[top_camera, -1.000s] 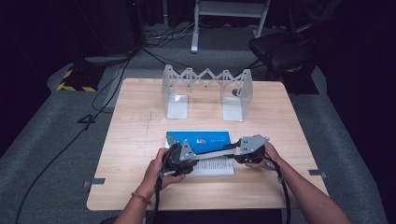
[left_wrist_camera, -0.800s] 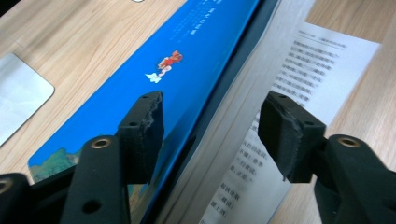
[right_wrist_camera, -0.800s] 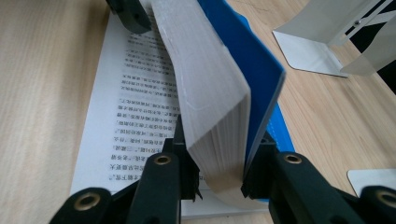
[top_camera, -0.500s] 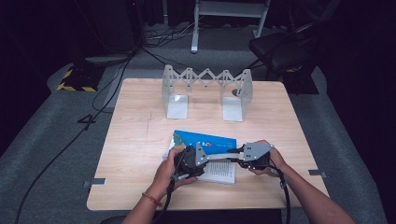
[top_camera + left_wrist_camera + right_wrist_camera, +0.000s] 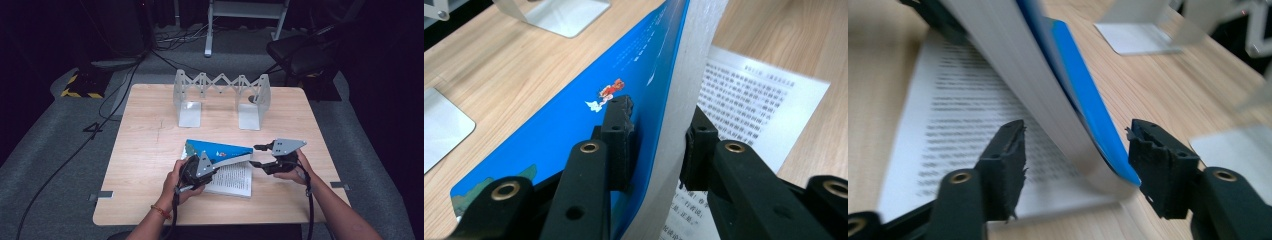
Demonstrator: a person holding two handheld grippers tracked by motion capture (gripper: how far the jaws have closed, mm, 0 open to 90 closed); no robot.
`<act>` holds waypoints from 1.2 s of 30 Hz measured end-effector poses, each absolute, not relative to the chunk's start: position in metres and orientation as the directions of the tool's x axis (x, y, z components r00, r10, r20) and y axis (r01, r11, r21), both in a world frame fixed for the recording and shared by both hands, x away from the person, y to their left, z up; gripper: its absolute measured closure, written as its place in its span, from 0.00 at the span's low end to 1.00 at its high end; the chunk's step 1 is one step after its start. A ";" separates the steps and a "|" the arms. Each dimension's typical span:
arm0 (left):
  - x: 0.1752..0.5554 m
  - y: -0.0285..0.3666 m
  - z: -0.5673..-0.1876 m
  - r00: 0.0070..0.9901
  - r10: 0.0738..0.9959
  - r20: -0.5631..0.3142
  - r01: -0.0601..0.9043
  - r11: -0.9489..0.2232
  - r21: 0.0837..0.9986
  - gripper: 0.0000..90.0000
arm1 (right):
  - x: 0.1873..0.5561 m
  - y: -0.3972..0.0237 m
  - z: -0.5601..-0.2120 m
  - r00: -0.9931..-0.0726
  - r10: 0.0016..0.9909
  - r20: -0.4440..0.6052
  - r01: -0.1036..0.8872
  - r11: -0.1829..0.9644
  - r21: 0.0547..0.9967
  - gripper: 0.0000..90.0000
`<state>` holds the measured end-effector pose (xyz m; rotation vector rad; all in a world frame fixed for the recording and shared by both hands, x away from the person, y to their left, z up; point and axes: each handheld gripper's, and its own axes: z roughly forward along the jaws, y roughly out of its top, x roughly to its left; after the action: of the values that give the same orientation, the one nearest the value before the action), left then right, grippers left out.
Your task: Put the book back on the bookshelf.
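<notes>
- Since the earlier frames, the right gripper (image 5: 257, 155) has let go of the blue book (image 5: 220, 151) and drawn back toward the right edge of the surface (image 5: 150, 150). Its jaws have just been opening; in the right gripper view they stand apart on either side of the book's corner, with no pad pressing on it.
- Left gripper (image 5: 197, 170) now carries the work alone: its jaws have just been closing and are clenched on the raised cover and page block, as the left gripper view shows.
- Book lies open near the front middle of the surface, with a printed page (image 5: 232, 179) flat beneath the lifted half.
- Judged from this, closing it well means lowering the clamped half slowly, keeping the flat page unfolded.
- Metal bookends (image 5: 220, 97) stand well behind, likely the book's destination.
</notes>
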<state>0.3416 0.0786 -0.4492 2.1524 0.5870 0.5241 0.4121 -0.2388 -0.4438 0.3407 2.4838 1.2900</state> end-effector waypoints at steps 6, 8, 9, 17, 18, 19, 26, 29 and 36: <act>0.344 0.094 -0.444 0.799 0.592 0.103 0.241 -0.472 0.848 0.79 | 0.435 -0.255 -0.470 -0.873 0.466 -0.142 0.188 0.592 0.784 0.43; 0.344 0.097 -0.443 0.799 0.595 0.088 0.247 -0.458 0.854 0.79 | 0.438 -0.254 -0.478 -0.879 0.459 -0.127 0.202 0.602 0.772 0.42; 0.344 0.099 -0.442 0.801 0.593 0.084 0.247 -0.455 0.856 0.79 | 0.438 -0.253 -0.482 -0.882 0.454 -0.128 0.203 0.610 0.766 0.42; 0.343 0.105 -0.442 0.806 0.589 0.062 0.247 -0.429 0.869 0.79 | 0.444 -0.237 -0.502 -0.899 0.427 -0.099 0.210 0.620 0.756 0.41; 0.343 0.106 -0.442 0.807 0.587 0.061 0.247 -0.430 0.869 0.79 | 0.445 -0.236 -0.502 -0.900 0.426 -0.089 0.215 0.613 0.760 0.41; 0.343 0.106 -0.442 0.807 0.587 0.055 0.249 -0.424 0.870 0.79 | 0.446 -0.235 -0.503 -0.906 0.417 -0.069 0.216 0.598 0.772 0.41; 0.345 0.108 -0.438 0.805 0.593 0.022 0.257 -0.383 0.887 0.79 | 0.437 -0.236 -0.485 -0.918 0.392 -0.049 0.178 0.520 0.835 0.65; 0.345 0.106 -0.436 0.810 0.586 -0.001 0.259 -0.357 0.897 0.80 | 0.436 -0.240 -0.474 -0.910 0.412 -0.051 0.171 0.484 0.858 0.65; 0.343 0.090 -0.429 0.834 0.551 0.011 0.224 -0.356 0.907 0.80 | 0.427 -0.251 -0.444 -0.906 0.420 -0.058 0.130 0.407 0.904 0.66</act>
<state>0.3430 0.0903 -0.4295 1.9421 0.5763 0.3830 0.4270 -0.2514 -0.4443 0.4806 2.3900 1.4983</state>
